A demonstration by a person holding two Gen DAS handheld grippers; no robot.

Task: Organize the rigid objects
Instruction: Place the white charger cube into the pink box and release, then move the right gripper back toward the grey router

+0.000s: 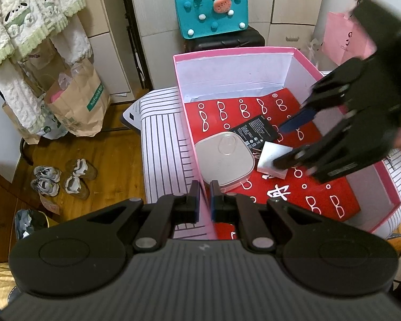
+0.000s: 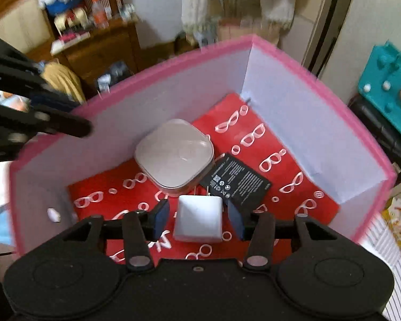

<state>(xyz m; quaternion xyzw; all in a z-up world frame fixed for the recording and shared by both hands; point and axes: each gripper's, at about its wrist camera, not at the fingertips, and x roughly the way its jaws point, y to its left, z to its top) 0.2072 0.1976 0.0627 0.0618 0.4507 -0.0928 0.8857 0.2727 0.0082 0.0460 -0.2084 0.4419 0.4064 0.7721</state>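
Bedroom clutter rings a pink box (image 1: 342,222) resting on a striped bed cover (image 1: 163,144), its floor lined with red paper printed with white spectacles (image 2: 278,165). Inside, a small white charger block (image 2: 199,222) lies between the pads of my right claw (image 2: 199,220), which stands part open with a gap on either side and grips nothing. Just beyond the block lies a flat black phone battery (image 2: 234,179), and beside that a rounded square silver tin (image 2: 173,153), the three close together. My left claw (image 1: 205,196) is pinched shut on the box's near wall, steadying it. As I judge it, the risk is in withdrawing: a pad could clip the block and drag it, and its prongs seem to sit against the battery, so any nudge would shove that too.
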